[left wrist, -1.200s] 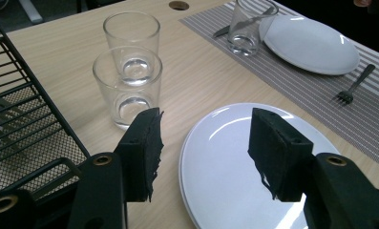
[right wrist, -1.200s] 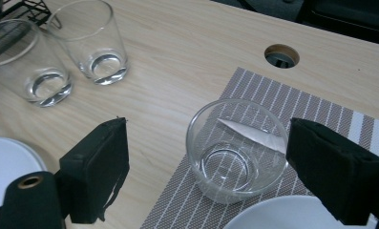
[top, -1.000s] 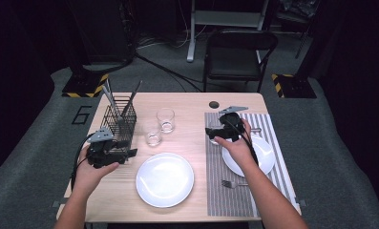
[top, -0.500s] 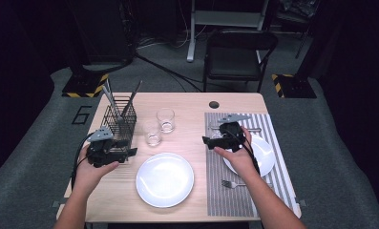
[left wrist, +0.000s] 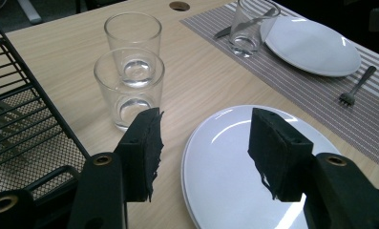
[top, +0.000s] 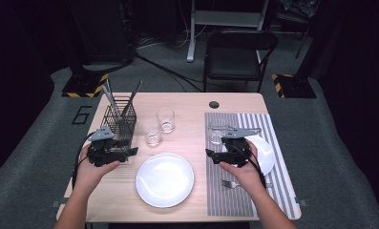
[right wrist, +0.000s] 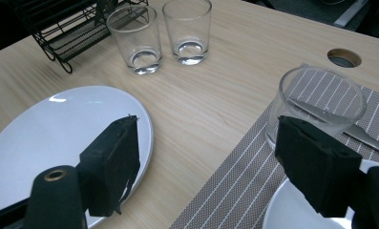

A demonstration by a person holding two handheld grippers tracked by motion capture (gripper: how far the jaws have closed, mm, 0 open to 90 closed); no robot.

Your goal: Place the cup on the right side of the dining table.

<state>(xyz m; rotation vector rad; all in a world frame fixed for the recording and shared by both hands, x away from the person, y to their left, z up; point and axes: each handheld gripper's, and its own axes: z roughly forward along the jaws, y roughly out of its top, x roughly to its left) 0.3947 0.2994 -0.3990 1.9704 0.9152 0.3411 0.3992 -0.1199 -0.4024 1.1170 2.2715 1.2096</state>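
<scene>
The right tongs (top: pixel 215 158) hang low over the left edge of the striped placemat (top: pixel 235 200), between the two plates. Their jaws are spread wide with nothing between them, and they have just been closing a little. In the right gripper view, the glass on the placemat (right wrist: pixel 321 107) stands just behind the right jaw, and a knife (right wrist: pixel 368 133) lies behind this glass. The small white plate (top: pixel 266 152) is on the placemat to the right of the right hand (top: pixel 242 171), and a fork (top: pixel 230 183) lies near the hand on the near side.

The left tongs (top: pixel 125 152) are at the left side of the worktop (top: pixel 192 102), just in front of the black wire rack (top: pixel 120 117). Their jaws are also spread and empty. In the left gripper view they point over the rim of the large white plate (left wrist: pixel 225 181), which lies on the bare wood in the near middle. Two empty glasses (top: pixel 159 126) stand side by side beyond this plate, right of the rack.
</scene>
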